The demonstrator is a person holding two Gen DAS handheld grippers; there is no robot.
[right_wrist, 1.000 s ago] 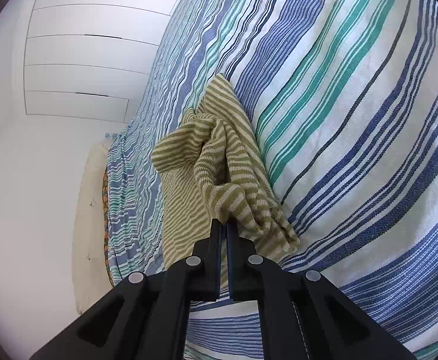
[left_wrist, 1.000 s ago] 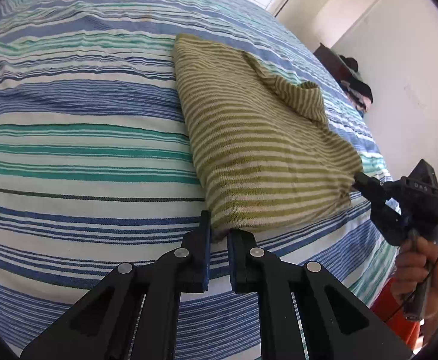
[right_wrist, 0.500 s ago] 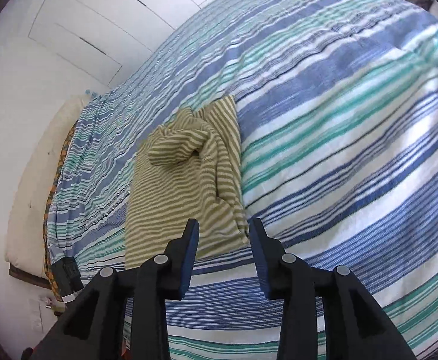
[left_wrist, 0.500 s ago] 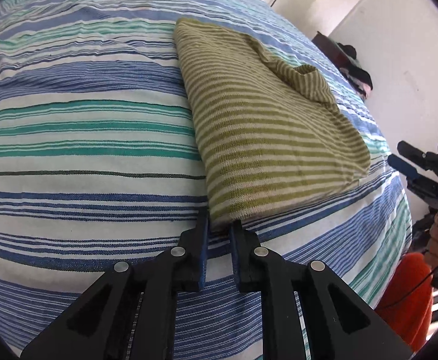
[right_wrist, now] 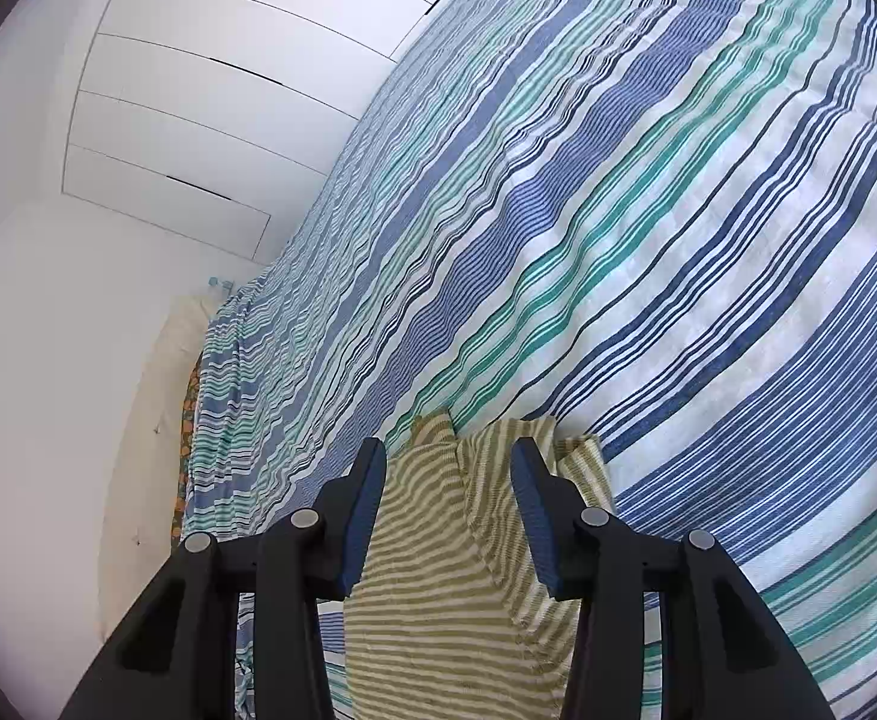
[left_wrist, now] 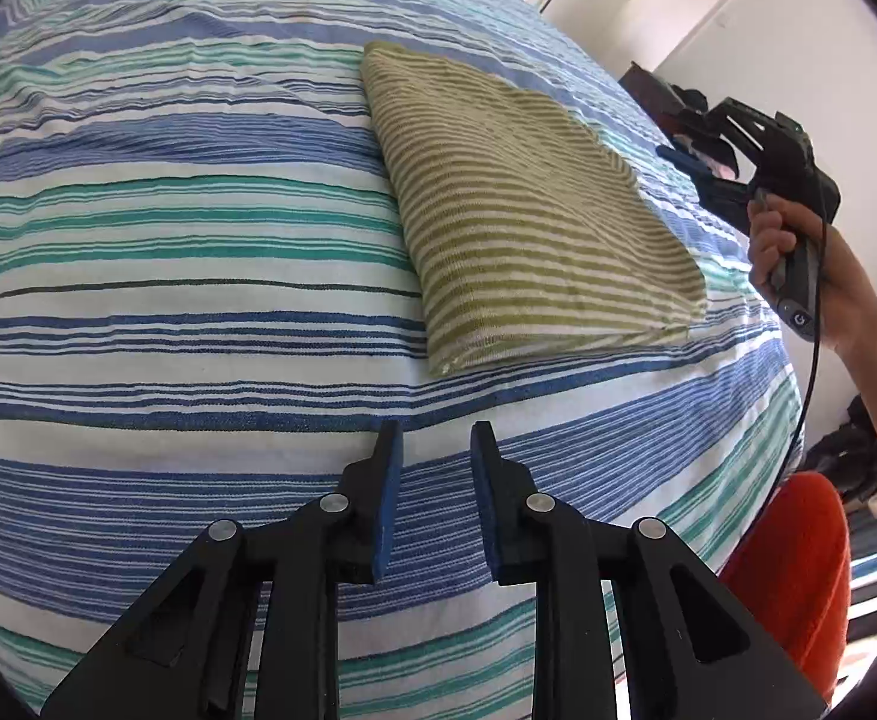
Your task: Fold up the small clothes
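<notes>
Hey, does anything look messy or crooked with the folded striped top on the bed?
Mostly tidy. The top lies flat on the bedspread, folded, edges fairly even in the left view. In the right view, its far end shows a few uneven flaps sticking out rather than one clean edge. Nothing spilled or damaged.

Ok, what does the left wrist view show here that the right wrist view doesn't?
Only the left wrist view shows the whole folded green-striped garment lying flat, the right gripper in a person's hand past its far side, the left gripper with nothing between its jaws, and an orange item by the bed. Only the right wrist view shows the white cupboard doors and the garment's end with overlapping layers. Both show the garment on the striped bedcover. Both grippers' jaws have just been opening, and neither holds the garment.
</notes>
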